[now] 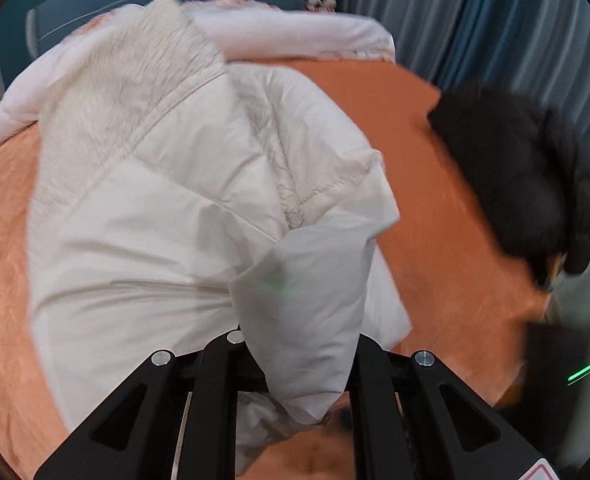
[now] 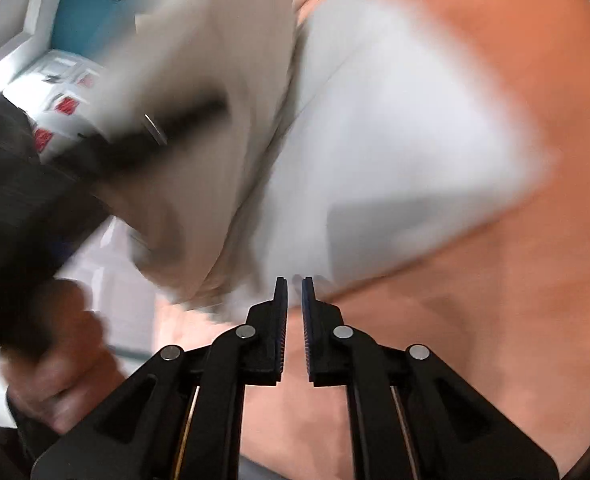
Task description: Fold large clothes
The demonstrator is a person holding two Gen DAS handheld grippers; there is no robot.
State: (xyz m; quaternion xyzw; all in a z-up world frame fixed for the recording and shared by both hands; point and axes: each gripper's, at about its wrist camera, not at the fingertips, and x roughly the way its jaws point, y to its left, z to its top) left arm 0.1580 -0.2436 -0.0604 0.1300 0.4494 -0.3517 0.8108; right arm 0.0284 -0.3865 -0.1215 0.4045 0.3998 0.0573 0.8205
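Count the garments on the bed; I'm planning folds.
2: a white padded fur-collared jacket spread mid-bed, and a black puffy garment at the orange bedspread's far edge. Others may be hidden.

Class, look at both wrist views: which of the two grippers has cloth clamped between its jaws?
The left gripper: a fold of the white padded jacket bunches between its jaws. The right gripper is nearly shut on nothing.
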